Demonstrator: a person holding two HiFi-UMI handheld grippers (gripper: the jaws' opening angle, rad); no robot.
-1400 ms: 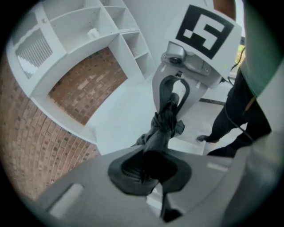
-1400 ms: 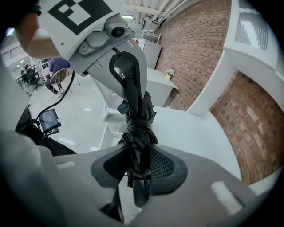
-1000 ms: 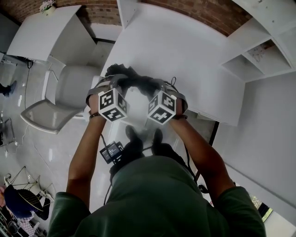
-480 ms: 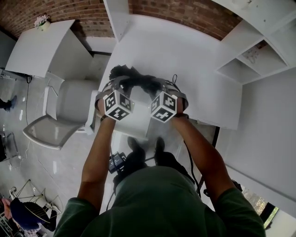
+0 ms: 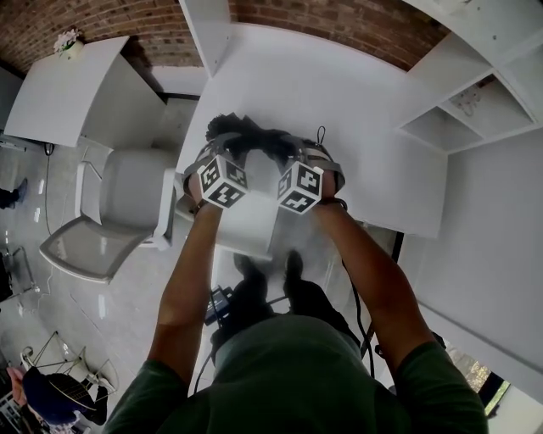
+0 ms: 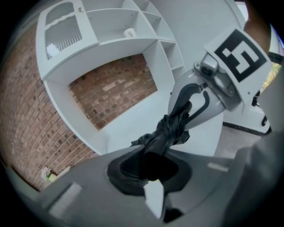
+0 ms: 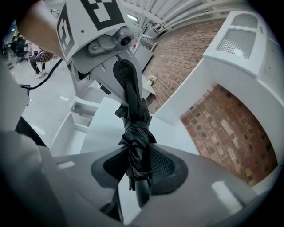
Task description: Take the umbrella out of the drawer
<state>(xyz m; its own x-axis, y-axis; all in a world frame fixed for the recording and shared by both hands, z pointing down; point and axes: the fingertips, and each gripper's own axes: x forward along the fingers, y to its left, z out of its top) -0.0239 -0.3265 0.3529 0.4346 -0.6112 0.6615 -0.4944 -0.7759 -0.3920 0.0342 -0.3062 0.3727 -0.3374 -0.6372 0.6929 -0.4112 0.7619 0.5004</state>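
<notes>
A folded black umbrella (image 5: 252, 138) hangs crosswise between my two grippers over the near edge of the white desk (image 5: 339, 110). My left gripper (image 5: 222, 155) is shut on one end of its crumpled fabric (image 6: 171, 128). My right gripper (image 5: 294, 155) is shut on the other end, the canopy bundle (image 7: 135, 133) pinched between its ribbed pads (image 7: 162, 166), with the handle stub sticking out below. Each gripper view shows the other gripper at the umbrella's far end. Under my hands, what looks like the pulled-out white drawer (image 5: 248, 227) juts from the desk front.
A white chair (image 5: 127, 203) stands left of the desk, and a second white table (image 5: 68, 85) lies beyond it. White shelving (image 5: 475, 102) stands to the right against a brick wall (image 5: 339, 21). A small black device with cables (image 5: 219, 298) lies on the floor by my feet.
Both grippers, still holding the umbrella between them, have moved away from my body and further over the desk edge. The grips look unchanged.
</notes>
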